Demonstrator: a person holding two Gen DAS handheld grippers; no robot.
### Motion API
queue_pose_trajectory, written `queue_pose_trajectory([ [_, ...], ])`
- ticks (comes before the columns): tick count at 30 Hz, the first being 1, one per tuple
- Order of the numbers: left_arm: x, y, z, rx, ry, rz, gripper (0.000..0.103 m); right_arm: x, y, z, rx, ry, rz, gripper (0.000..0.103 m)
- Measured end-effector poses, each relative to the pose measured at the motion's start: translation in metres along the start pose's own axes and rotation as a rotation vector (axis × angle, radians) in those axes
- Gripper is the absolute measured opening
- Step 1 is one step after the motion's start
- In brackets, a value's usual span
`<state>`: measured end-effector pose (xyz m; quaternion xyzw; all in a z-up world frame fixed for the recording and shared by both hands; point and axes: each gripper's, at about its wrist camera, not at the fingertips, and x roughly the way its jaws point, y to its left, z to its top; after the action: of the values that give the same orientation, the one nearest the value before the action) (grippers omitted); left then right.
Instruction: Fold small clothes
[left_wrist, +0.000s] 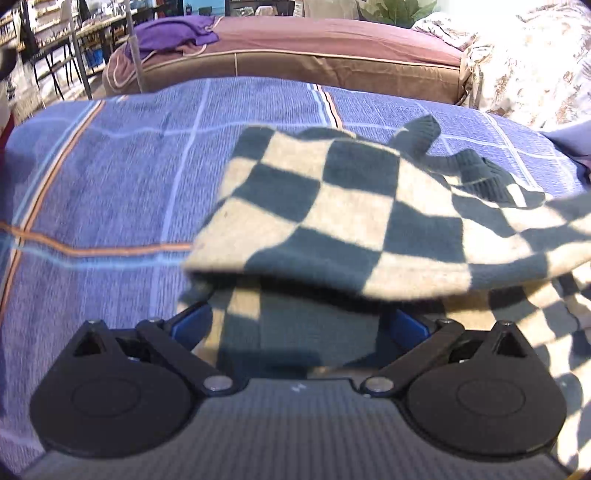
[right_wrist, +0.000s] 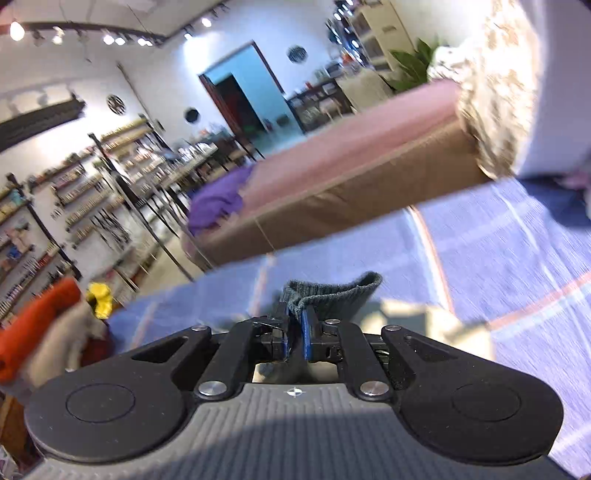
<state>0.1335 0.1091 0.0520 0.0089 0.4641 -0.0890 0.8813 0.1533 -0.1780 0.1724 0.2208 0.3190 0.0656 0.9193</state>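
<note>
A knit garment in dark green and cream checks lies on the blue plaid sheet, with dark ribbed cuffs at its far side. One fold of it is lifted and drapes over my left gripper. That gripper's blue pads stand wide apart with checked cloth between them, and the fingertips are hidden under the fold. In the right wrist view, my right gripper is shut on a dark green ribbed edge of the garment, held above the sheet.
A brown and pink mattress borders the far side of the sheet, with a purple cloth on it. A floral quilt is heaped at the right. A pile of orange and yellow clothes sits at the left, with shelves behind.
</note>
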Motion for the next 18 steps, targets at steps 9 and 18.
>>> queue_pose_trajectory([
  [9,-0.022,0.031,-0.035,-0.062,0.066,0.086,0.103,0.006,-0.035,-0.068,0.062,0.171,-0.091,0.013],
  [18,-0.039,0.021,-0.025,-0.036,0.014,0.104,0.103,0.025,-0.032,-0.075,0.01,0.248,-0.127,0.032],
])
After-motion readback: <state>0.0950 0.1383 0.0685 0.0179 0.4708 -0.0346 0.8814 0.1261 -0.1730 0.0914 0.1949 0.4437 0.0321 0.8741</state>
